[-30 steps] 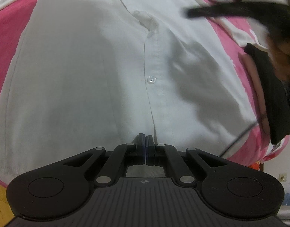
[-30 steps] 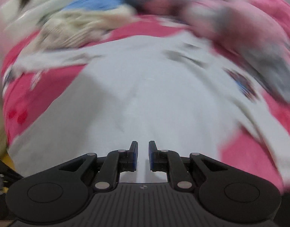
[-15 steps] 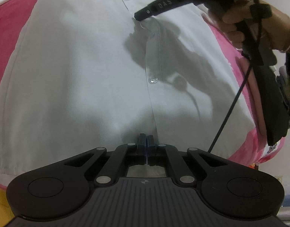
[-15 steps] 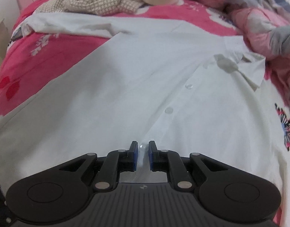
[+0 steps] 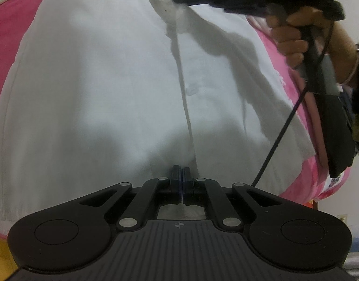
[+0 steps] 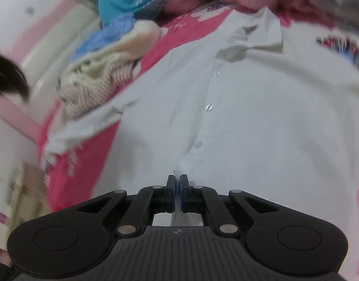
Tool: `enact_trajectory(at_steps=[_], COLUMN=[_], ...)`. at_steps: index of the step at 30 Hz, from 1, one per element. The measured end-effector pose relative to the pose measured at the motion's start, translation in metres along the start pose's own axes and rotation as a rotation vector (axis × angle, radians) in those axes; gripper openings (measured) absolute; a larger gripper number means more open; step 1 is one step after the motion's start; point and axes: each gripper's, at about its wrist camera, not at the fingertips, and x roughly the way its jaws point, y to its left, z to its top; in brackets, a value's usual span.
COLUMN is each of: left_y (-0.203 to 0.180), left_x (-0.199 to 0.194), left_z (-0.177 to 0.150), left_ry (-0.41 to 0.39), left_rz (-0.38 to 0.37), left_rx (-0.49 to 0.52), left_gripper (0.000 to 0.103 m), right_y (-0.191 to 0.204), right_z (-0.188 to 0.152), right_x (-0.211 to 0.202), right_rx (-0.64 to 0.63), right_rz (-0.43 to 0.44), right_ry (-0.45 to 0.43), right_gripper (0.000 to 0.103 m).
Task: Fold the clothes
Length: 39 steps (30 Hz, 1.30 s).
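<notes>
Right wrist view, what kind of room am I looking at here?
Most likely a bedroom at home. A white button-up shirt lies spread over a pink floral bedspread, with a heap of unfolded clothes piled behind it, as on a bed used for sorting laundry.

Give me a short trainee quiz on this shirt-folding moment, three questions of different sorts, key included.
1. True or false: the white shirt lies with its buttons facing up on the pink bedcover.
2. Which part of the shirt does the right tool pinch? A: the front button strip. B: a sleeve cuff. C: the collar.
3. In the right wrist view, what lies beyond the shirt's far edge, towards the upper left?

Key
1. True.
2. A. Its jaws are closing on the strip's edge, with a thin fold of fabric between them.
3. A heap of other clothes, cream, checked and blue, blurred in this view.
</notes>
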Motion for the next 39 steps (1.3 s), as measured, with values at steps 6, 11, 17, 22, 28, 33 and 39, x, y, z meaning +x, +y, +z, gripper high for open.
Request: enact_trajectory(at_steps=[6, 11, 17, 22, 28, 33, 39], left_y=[0.000, 0.003, 0.009, 0.002, 0.008, 0.017, 0.020], left_x=[-0.001, -0.003, -0.011, -0.009, -0.026, -0.069, -0.105], left_z=[-0.001, -0.001, -0.001, -0.007, -0.008, 0.009, 0.061], left_ry=[-0.003, -0.003, 0.004, -0.010, -0.011, -0.051, -0.168], left_rz=[-0.001, -0.020, -0.047, -0.043, -0.055, -0.101, -0.124], left_rx=[0.007, 0.002, 0.010, 0.049, 0.027, 0.003, 0.036], left_gripper=[0.002, 0.002, 0.003, 0.003, 0.013, 0.022, 0.034], right_y=[-0.009, 0.005, 0.025, 0.020, 0.027, 0.055, 0.114], right_z=[-0.005, 0.005, 0.001, -0.007, -0.003, 0.011, 0.079], right_x=[0.028, -0.016, -0.026, 0.038, 0.006, -0.086, -0.194], right_rx=[0.009, -0.018, -0.151, -0.208, -0.128, -0.088, -0.202], right_rz=[-0.020, -0.103, -0.126, -0.186, -0.203, -0.264, -0.335], right_ry=[0.068, -0.067, -0.014, 0.078, -0.005, -0.050, -0.174], right_gripper=[0.014, 0.024, 0.022, 0.021, 0.023, 0.024, 0.033])
